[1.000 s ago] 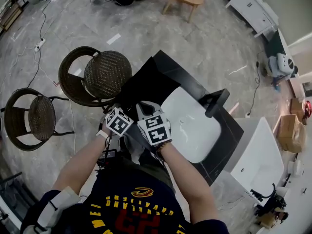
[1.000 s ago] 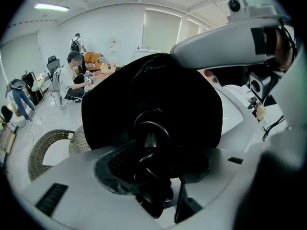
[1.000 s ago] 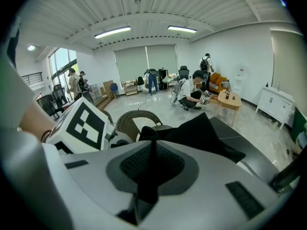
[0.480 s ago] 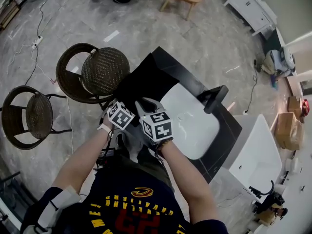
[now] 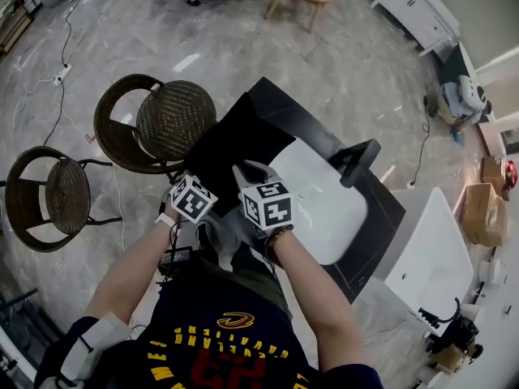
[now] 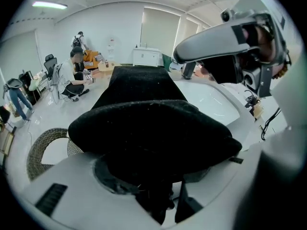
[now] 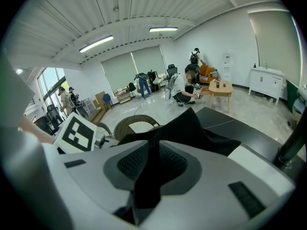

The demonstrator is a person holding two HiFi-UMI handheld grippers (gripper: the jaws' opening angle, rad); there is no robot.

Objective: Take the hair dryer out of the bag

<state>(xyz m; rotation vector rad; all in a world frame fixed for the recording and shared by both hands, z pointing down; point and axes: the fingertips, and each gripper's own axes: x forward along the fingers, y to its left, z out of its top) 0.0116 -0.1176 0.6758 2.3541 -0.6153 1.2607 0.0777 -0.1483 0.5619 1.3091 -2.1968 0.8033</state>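
The left gripper [image 6: 163, 186] has its jaws closing on a thick bulge of the black bag [image 6: 153, 133]. The right gripper [image 7: 144, 181] pinches a thin fold of it between narrow jaws. The bag lies on the black table [image 5: 312, 128], toward 12 o'clock from both. The hair dryer cannot be seen.

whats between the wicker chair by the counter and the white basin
The black bag, spread on the dark countertop between the wicker chair and the white basin; the head view shows it.
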